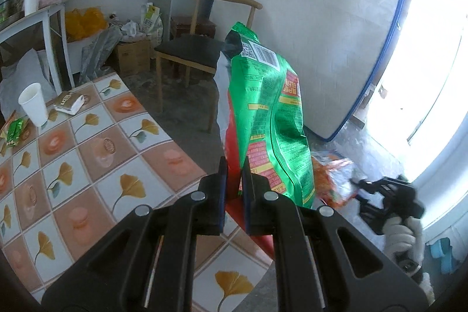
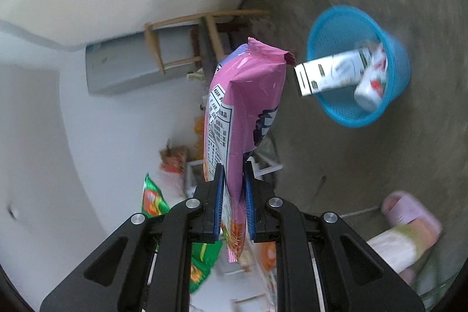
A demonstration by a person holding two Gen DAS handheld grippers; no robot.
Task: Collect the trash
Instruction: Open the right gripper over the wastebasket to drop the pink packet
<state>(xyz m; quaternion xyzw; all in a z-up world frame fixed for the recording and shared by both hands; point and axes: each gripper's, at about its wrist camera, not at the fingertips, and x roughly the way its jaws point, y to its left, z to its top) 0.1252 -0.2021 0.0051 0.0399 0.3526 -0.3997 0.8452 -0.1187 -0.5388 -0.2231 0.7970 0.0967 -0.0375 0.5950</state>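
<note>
Where tilted, blue basket (image 2: 393, 60): cartons (image 2: 336, 75).

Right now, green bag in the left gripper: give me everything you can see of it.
The green snack bag is glossy foil-like film, printed with a barcode and QR code near its top, small text and red and yellow panels, with a red side at its lower left. It looks puffy and creased, standing roughly upright and leaning slightly. The left gripper is shut on its lower edge, so it hangs in the air just past the tiled table's edge. Nothing else visibly touches it. A green bag also shows at the right wrist view's lower left.
</note>
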